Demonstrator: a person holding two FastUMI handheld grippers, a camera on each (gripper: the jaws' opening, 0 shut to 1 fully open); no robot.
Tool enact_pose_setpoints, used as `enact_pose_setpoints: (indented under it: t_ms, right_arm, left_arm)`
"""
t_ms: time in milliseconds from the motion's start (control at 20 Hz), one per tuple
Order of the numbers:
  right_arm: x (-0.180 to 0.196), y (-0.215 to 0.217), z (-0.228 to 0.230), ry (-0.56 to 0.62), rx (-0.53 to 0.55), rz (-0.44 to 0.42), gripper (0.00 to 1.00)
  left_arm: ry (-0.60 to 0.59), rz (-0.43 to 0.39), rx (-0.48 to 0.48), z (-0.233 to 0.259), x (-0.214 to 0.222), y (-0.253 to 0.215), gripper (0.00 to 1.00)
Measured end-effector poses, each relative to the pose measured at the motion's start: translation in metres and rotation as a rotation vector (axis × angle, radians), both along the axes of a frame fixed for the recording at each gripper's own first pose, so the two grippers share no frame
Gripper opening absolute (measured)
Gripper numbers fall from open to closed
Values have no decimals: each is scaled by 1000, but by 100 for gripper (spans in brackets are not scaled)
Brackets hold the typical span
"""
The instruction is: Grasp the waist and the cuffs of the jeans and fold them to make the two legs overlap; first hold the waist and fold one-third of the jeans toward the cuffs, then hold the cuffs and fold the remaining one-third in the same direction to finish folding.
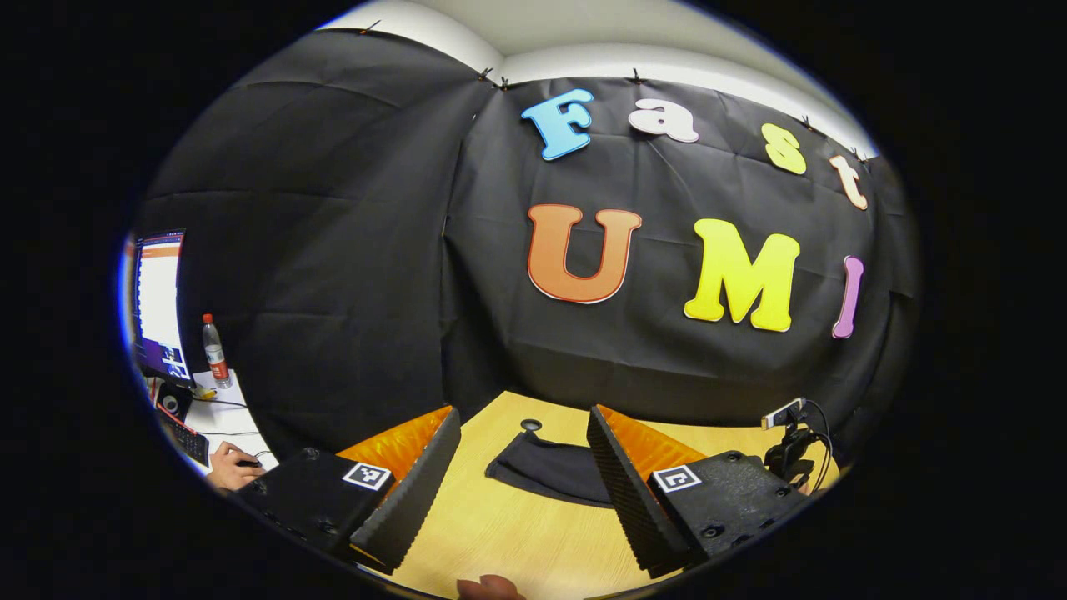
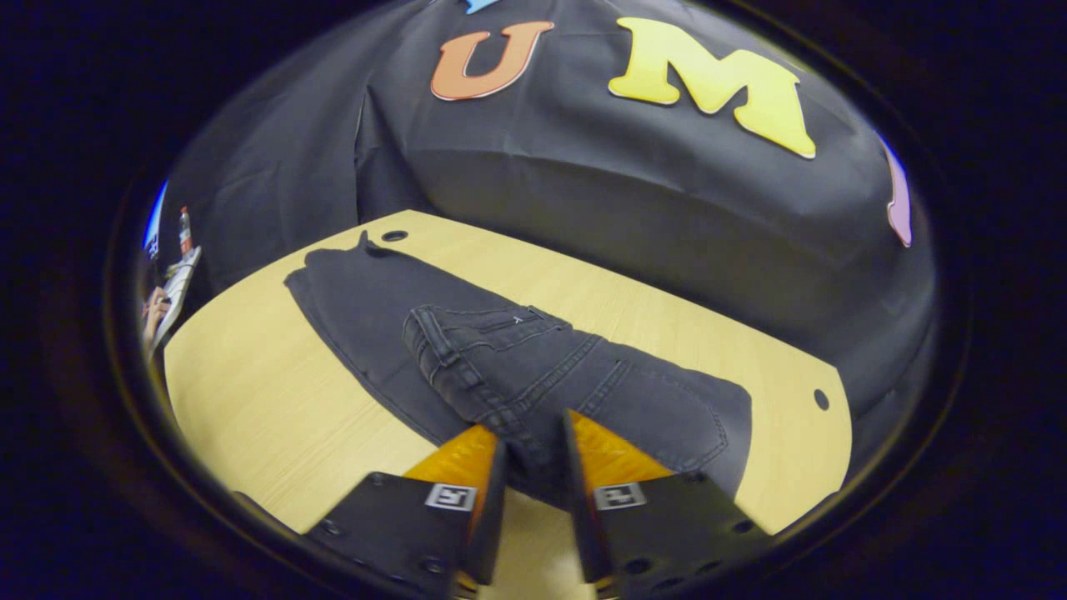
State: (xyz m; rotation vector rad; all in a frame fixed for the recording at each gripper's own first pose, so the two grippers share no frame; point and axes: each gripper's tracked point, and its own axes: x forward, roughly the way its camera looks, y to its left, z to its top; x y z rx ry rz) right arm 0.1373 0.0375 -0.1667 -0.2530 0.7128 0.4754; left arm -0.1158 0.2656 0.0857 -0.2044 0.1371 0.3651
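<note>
On pale wood-grain table (image 2: 250, 400) — dark denim jeans (image 2: 533, 367), waist folded.

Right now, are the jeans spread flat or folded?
Partly folded: the jeans have their waist end laid back over the legs, with the cuff end still flat on the table.

The dark grey denim jeans (image 2: 533, 375) were seen as matt, coarse-woven cloth with raised stitched seams. The pale wooden table (image 2: 258, 400) was shown smooth with a fine grain and a faint sheen. The left claw (image 1: 523, 492) was fitted with ribbed, matt pads (image 1: 621, 492).
</note>
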Motion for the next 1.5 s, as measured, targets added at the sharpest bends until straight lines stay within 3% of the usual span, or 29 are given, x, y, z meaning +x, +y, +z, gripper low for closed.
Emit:
enact_pose_setpoints:
  t_ms: [100, 250, 500, 650, 850, 950, 1250, 1500]
  right_arm:
    - [3, 0, 5, -23, -2, -18, 98]
    - [17, 6, 26, -104, 46, -39, 99]
    - [54, 3, 87, -313, 120, -86, 99]
    - [73, -10, 125, -422, 140, -139, 99]
    - [89, -36, 172, -536, 155, -236, 98]
    - [92, -49, 188, -575, 151, -278, 98]
    - [81, -117, 235, -683, 69, -404, 98]
    - [62, -162, 236, -649, 69, -530, 98]
  left_arm:
    - [1, -6, 4, -1, 4, 0, 98]
    - [10, -25, -57, -16, 12, -3, 98]
    - [57, -103, -263, -72, 40, -19, 98]
    - [45, -140, -527, -111, 62, -29, 98]
    - [89, -80, -928, -186, 80, -15, 98]
    - [78, -45, -1051, -210, 85, -5, 99]
    - [69, 49, -1190, -245, 112, 16, 98]
    - [77, 126, -1247, -273, 128, 31, 98]
